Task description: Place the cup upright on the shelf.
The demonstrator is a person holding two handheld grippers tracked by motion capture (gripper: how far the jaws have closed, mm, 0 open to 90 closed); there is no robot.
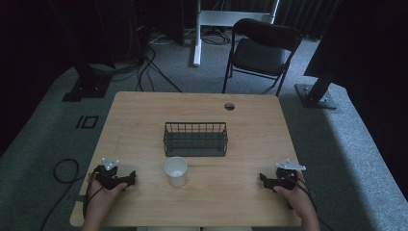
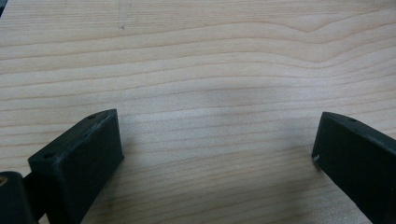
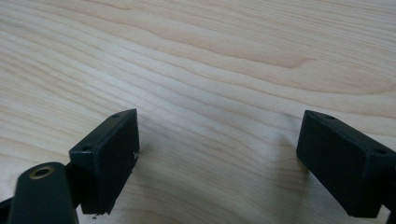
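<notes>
high view: we see the left gripper [image 1: 131, 177] and the right gripper [image 1: 262, 179] resting at the near edge of the table [image 1: 144, 110], one at each side, jaws aimed inward toward each other. between them, nearer the left tool, stands a white cup [image 1: 176, 171], upright, mouth up; its long axis runs vertical, so nothing about it points either way along the table. just beyond the cup sits a dark wire basket [image 1: 195, 139], long side across the table. we judge the cup is set in the middle so either tool can reach it, with the basket a likely drop place.

left gripper view: left gripper [image 2: 217, 140] has its jaws spread wide, bare wood grain between them, nothing held.

right gripper view: right gripper [image 3: 217, 135] also stands wide apart, bare wood between its jaws. both look parked, ready to start.
</notes>
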